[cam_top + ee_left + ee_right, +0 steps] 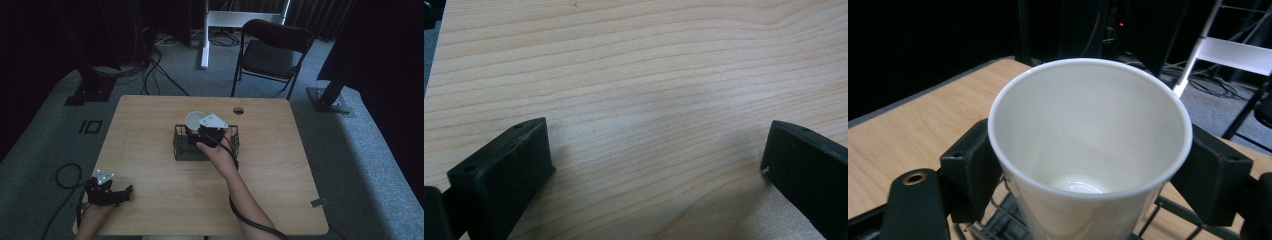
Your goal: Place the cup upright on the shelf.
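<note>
High view: right gripper (197, 131) sits over the black wire basket (181, 149) mid-table, jaws clamped on a white paper cup (194, 120), one each side. Right gripper view: cup (1088, 150) upright, empty inside, held above the basket's wires (998, 220). Left gripper (122, 192) rests near the table's (280, 190) front-left corner, well apart from basket; jaws wide apart w/ bare wood between. Folding chair (272, 52) stands beyond the table.

Centre: black wire basket (192, 147), white paper cup (194, 120) above its far left corner.
Free: bare light wooden table (280, 175) on every side.
</note>
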A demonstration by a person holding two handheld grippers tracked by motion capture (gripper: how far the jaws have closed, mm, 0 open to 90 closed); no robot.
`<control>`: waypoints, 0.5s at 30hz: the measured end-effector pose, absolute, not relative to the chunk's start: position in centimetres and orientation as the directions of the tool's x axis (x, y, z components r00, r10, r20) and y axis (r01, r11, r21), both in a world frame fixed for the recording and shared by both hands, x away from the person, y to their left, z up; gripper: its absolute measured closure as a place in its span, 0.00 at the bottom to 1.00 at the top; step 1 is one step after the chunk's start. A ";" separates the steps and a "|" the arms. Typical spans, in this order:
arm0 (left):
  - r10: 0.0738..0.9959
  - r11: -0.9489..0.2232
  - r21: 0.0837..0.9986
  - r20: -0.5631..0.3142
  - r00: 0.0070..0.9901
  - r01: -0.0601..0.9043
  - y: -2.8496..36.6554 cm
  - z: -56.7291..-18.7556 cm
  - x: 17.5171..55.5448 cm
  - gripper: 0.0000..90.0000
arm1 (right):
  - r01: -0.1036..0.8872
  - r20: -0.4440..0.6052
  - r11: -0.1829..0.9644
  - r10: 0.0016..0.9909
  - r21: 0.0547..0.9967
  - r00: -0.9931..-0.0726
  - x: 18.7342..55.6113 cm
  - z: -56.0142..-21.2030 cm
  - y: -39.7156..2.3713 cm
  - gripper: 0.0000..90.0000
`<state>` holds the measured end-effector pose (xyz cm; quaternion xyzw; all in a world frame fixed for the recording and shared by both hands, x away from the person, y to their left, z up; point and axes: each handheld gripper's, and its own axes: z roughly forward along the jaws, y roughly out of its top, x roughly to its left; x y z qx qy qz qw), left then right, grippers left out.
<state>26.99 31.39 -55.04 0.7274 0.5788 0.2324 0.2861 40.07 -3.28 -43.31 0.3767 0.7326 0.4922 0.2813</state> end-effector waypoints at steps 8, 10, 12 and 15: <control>0.975 -0.166 0.685 0.007 0.222 0.709 31.4 -55.0 27.0 0.00 | 0.320 -0.029 0.238 0.841 0.917 -0.540 40.6 -44.5 -3.4 0.22; 0.975 -0.166 0.685 0.007 0.222 0.709 31.4 -55.0 27.0 0.00 | 0.328 -0.027 0.239 0.842 0.914 -0.539 40.8 -44.9 -3.4 0.22; 0.975 -0.166 0.685 0.007 0.222 0.709 31.4 -55.0 27.0 0.00 | 0.331 -0.034 0.246 0.845 0.911 -0.534 40.9 -45.2 -3.4 0.22; 0.975 -0.166 0.685 0.007 0.222 0.709 31.4 -55.0 27.0 0.00 | 0.344 -0.025 0.243 0.846 0.907 -0.533 41.0 -45.6 -3.4 0.22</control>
